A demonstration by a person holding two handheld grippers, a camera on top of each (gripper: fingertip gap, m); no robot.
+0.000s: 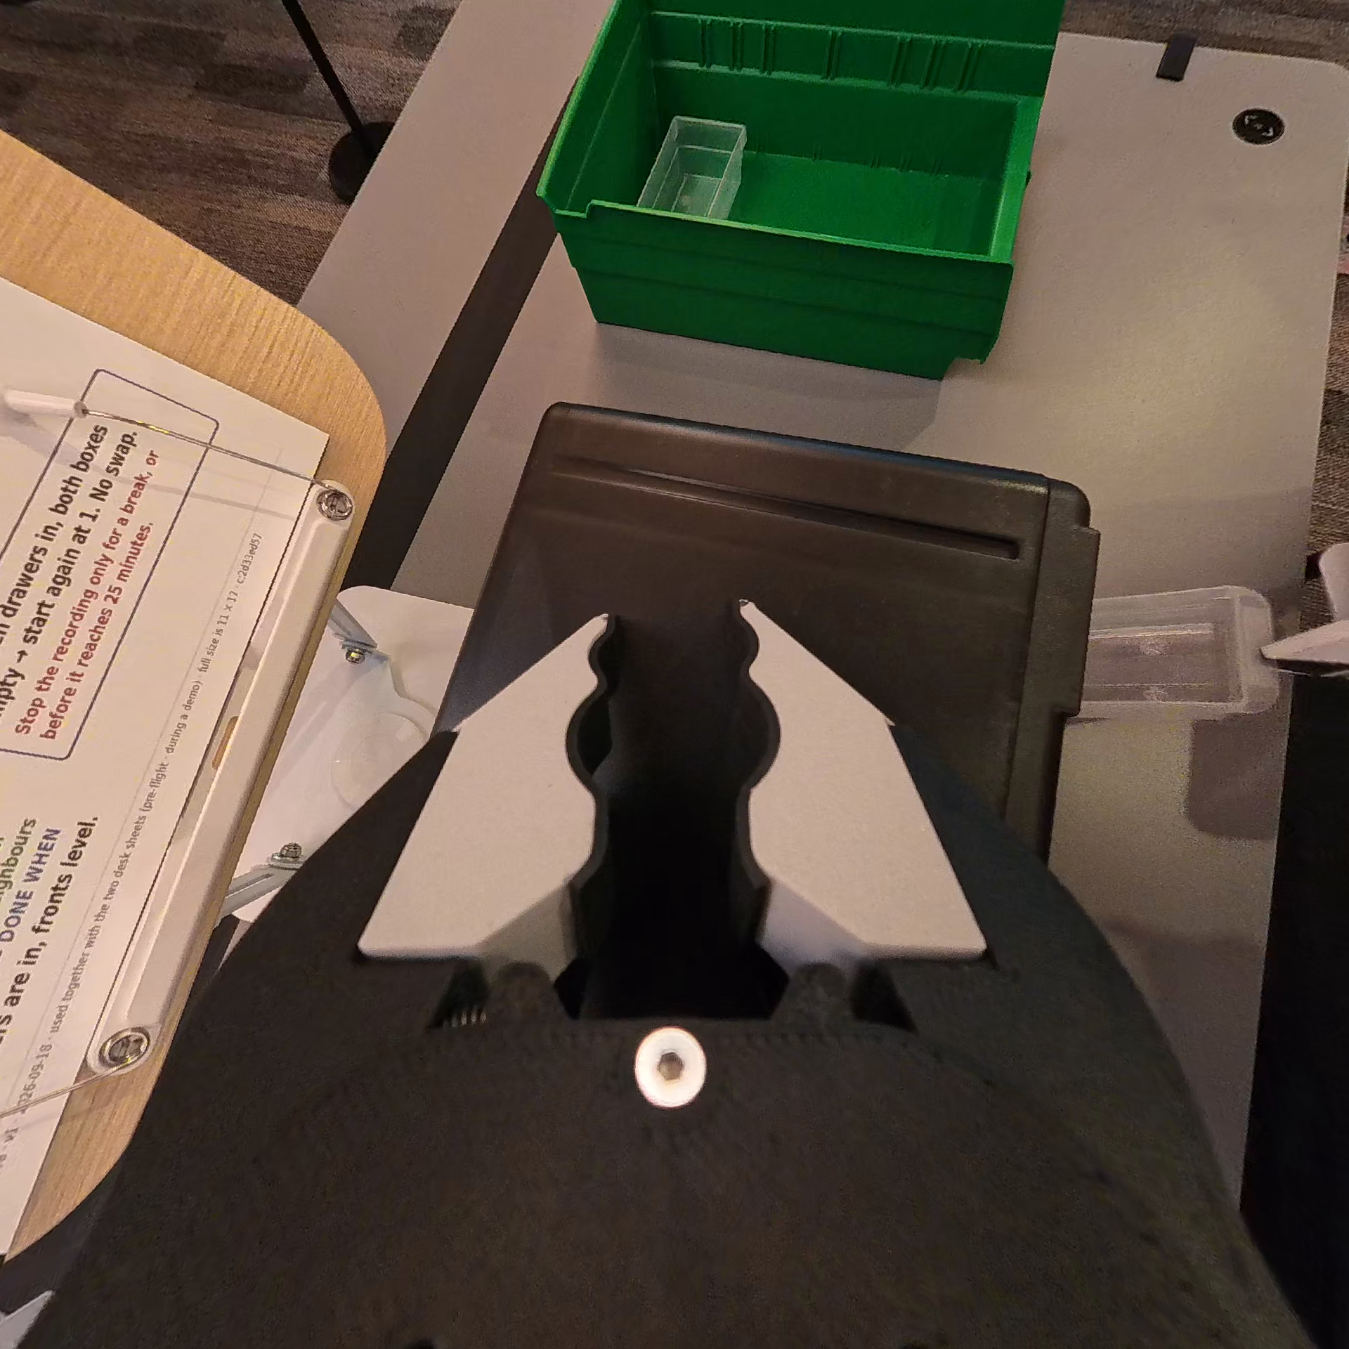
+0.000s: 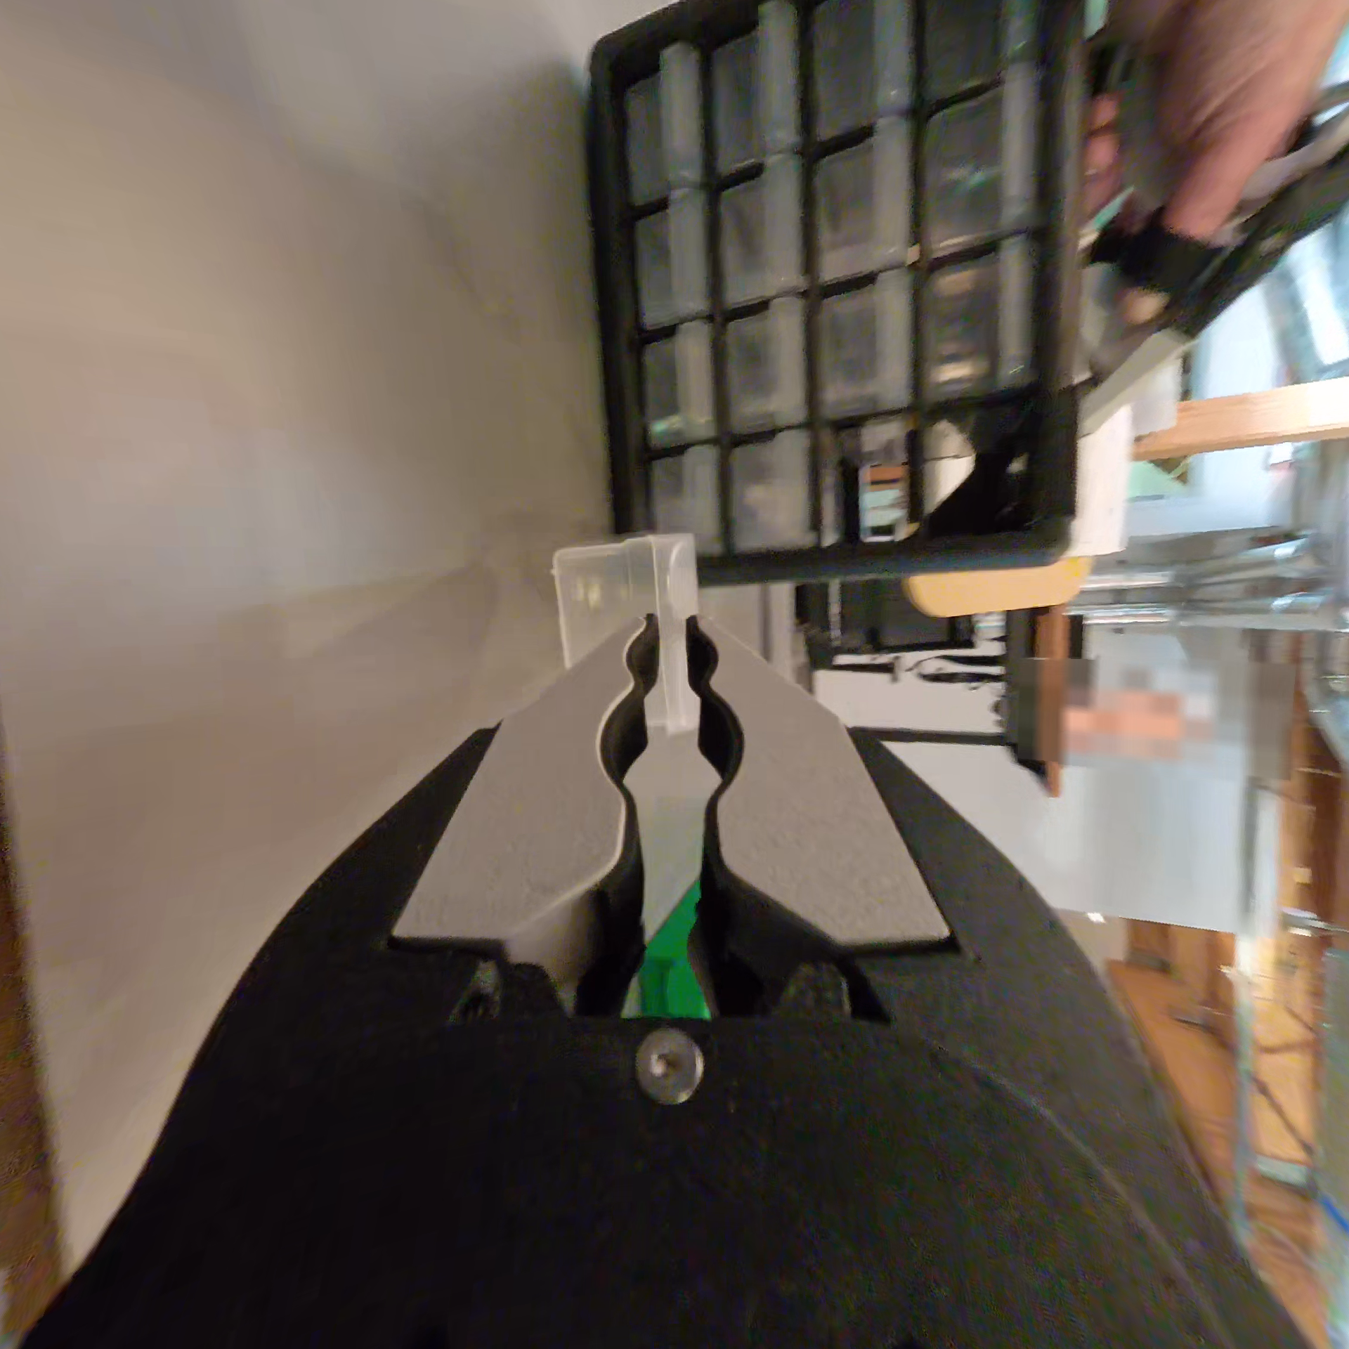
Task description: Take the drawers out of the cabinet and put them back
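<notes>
Resting on a grey desk (image 1: 1139,379) over carpet, a green bin (image 1: 796,182) holds one clear drawer (image 1: 693,171). Left tongs (image 1: 675,620) gape above the black cabinet (image 1: 803,555). Right tongs (image 2: 668,620) pinch another drawer (image 2: 628,584) just outside the cabinet.

Green bin (image 1: 788,212) blocks beyond cabinet (image 1: 788,584) — sides open.

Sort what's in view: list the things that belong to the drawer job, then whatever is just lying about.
Job:
black cabinet
clear drawer pinched in the right gripper
clear drawer in bin
green bin
left gripper, open over the cabinet

Lying about:
instruction sheet
wooden board
grey table
</notes>
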